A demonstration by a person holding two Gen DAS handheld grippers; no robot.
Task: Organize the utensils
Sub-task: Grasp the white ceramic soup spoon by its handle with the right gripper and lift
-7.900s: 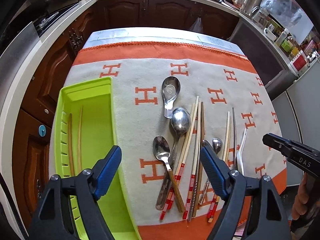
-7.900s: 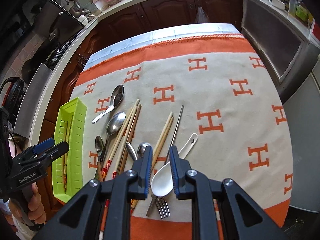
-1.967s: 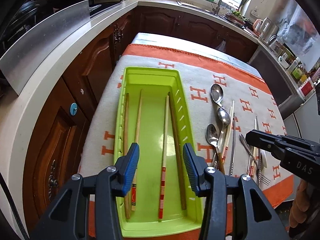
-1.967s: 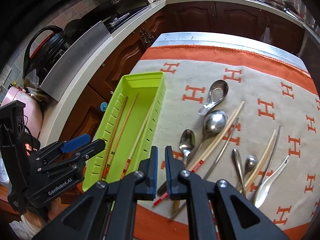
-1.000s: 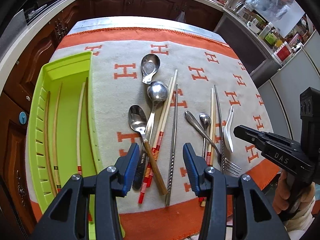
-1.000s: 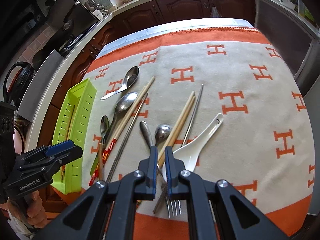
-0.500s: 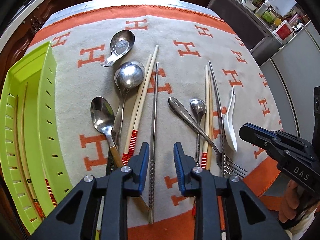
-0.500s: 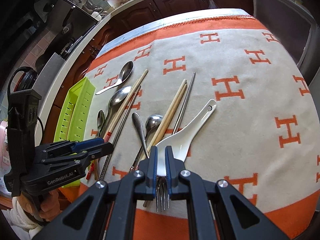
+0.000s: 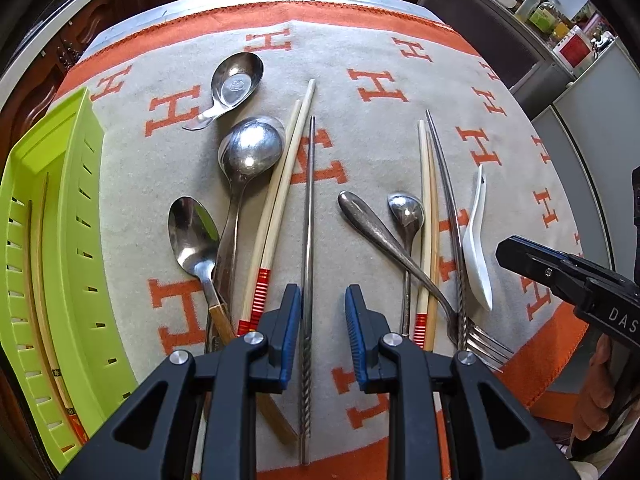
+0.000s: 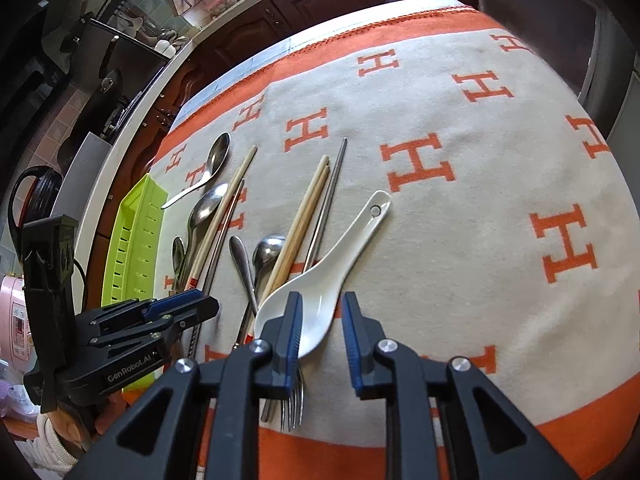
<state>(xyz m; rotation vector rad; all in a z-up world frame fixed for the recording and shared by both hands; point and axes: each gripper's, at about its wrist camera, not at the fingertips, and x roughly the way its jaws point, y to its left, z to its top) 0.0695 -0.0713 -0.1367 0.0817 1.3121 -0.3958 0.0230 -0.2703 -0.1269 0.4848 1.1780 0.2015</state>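
My left gripper (image 9: 323,330) stood at the bottom centre of its view, jaws parted, with the steel chopstick (image 9: 308,240) running up between them — nearer the left pad, though I could not tell whether that pad touched it. My right gripper (image 10: 319,334) sat low in its own view, its jaws opening, the bowl of the white ceramic spoon (image 10: 320,280) lying partly between them under the left pad, unpressed. Just below, the fork (image 10: 293,404) showed its tines. Further up the blanket (image 10: 460,240) lay the red-banded chopsticks (image 9: 276,216), the round ladle spoon (image 9: 250,152) and, upper left, the short steel soup spoon (image 9: 236,80). At the left edge the green tray (image 9: 76,240) held several chopsticks (image 9: 34,264) — the rest lay on the blanket.
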